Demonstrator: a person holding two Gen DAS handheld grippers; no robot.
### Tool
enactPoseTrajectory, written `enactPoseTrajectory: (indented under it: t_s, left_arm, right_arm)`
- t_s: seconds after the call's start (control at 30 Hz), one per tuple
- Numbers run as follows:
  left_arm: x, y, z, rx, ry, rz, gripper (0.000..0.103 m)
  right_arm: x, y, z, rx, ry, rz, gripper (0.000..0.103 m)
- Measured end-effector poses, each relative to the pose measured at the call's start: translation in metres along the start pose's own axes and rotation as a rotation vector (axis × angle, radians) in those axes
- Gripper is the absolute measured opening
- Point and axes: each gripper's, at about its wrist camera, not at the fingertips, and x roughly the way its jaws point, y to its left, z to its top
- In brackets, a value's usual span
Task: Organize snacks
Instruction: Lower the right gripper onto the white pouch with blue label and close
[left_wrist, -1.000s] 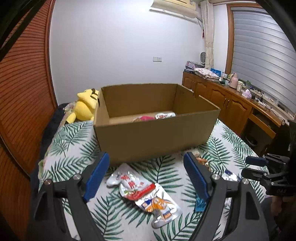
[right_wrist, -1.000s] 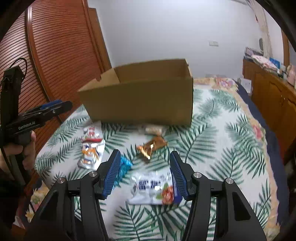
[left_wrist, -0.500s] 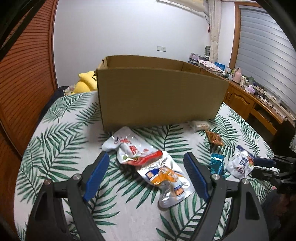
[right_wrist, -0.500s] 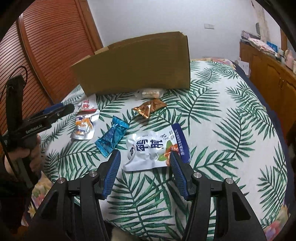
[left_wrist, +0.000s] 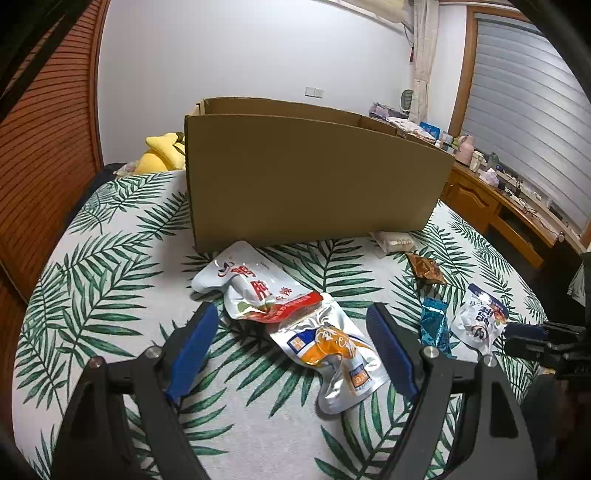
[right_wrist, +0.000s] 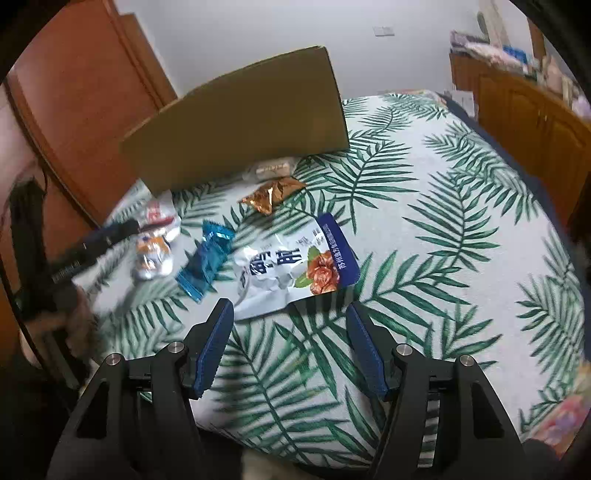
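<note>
An open cardboard box (left_wrist: 314, 181) stands on the leaf-print bed; it also shows in the right wrist view (right_wrist: 243, 118). My left gripper (left_wrist: 291, 328) is open and empty, low over a silver-and-orange pouch (left_wrist: 332, 354) that overlaps a white-and-red pouch (left_wrist: 255, 288). My right gripper (right_wrist: 290, 321) is open and empty, just short of a white-and-blue snack bag (right_wrist: 295, 266). A blue wrapper (right_wrist: 207, 258), a copper wrapper (right_wrist: 271, 194) and a small white packet (right_wrist: 273, 168) lie between it and the box.
A yellow plush toy (left_wrist: 160, 155) lies left of the box. A wooden wardrobe (left_wrist: 40, 155) stands at the left and a cluttered wooden cabinet (left_wrist: 491, 184) at the right. The bed's edge is close below my right gripper.
Both grippers have dropped lower and closer to the snacks; the box's inside is out of sight now. My right gripper has come up to the white-and-blue bag.
</note>
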Motion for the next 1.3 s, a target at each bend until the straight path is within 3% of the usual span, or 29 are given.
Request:
enactPoseTrajectory:
  t_s: [0.17, 0.43, 0.7, 0.83, 0.87, 1.3]
  left_arm:
    - [0.000, 0.003, -0.001, -0.018, 0.000, 0.015, 0.083]
    - [0.003, 0.004, -0.002, -0.030, 0.014, 0.031, 0.083]
    - [0.006, 0.003, -0.004, -0.024, 0.028, 0.038, 0.083]
    - [0.008, 0.000, -0.005, -0.013, 0.042, 0.052, 0.083]
    - [0.008, -0.001, -0.005, -0.008, 0.042, 0.054, 0.083]
    - [0.008, -0.008, -0.005, 0.030, 0.070, 0.075, 0.083]
  right_arm:
    - [0.011, -0.003, 0.015, 0.030, 0.004, 0.036, 0.065]
    - [0.025, 0.005, 0.034, -0.035, -0.009, -0.036, 0.065]
    - [0.039, 0.018, 0.028, -0.102, -0.027, -0.115, 0.064]
    - [0.043, 0.027, 0.027, -0.161, -0.034, -0.160, 0.056]
    - [0.043, 0.028, 0.027, -0.167, -0.036, -0.163, 0.048]
    - [0.027, 0.021, 0.014, -0.145, -0.072, -0.101, 0.043]
